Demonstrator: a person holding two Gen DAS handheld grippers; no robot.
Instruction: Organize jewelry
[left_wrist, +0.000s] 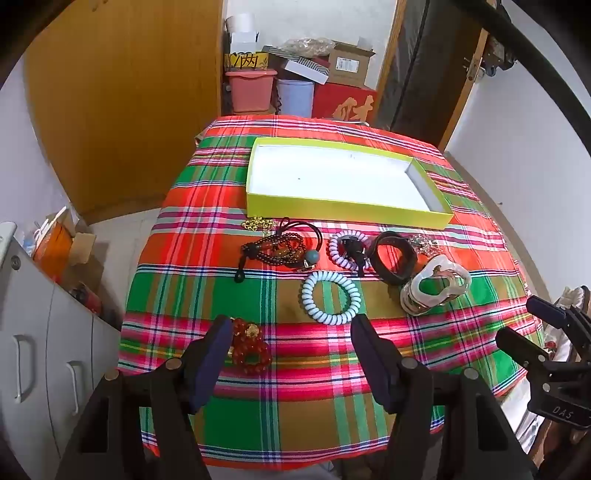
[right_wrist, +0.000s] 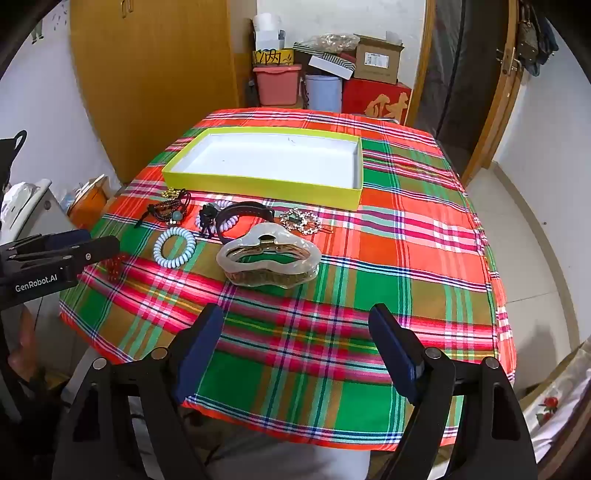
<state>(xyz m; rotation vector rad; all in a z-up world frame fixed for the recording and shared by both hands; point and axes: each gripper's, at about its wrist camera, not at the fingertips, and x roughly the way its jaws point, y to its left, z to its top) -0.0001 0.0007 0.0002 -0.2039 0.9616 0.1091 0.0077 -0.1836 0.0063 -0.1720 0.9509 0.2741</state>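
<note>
A yellow-green box (left_wrist: 343, 211) (right_wrist: 258, 188) with a white inside sits empty at the back of the plaid table. In front of it lie a red bead bracelet (left_wrist: 251, 347), a white coil hair tie (left_wrist: 330, 302) (right_wrist: 174, 246), dark bead bracelets (left_wrist: 275, 249) (right_wrist: 168, 212), a black band (left_wrist: 393, 260), a large pearly hair claw (left_wrist: 436, 290) (right_wrist: 267, 260) and a rhinestone clip (right_wrist: 300, 220). My left gripper (left_wrist: 291, 330) is open, its left finger beside the red bracelet. My right gripper (right_wrist: 297, 321) is open and empty over the table's near part.
The plaid cloth (right_wrist: 388, 258) covers a small table. Boxes and bins (left_wrist: 295, 81) are stacked behind it by a wooden door. A grey cabinet (left_wrist: 40, 350) stands to the left. The table's front edge is just below both grippers.
</note>
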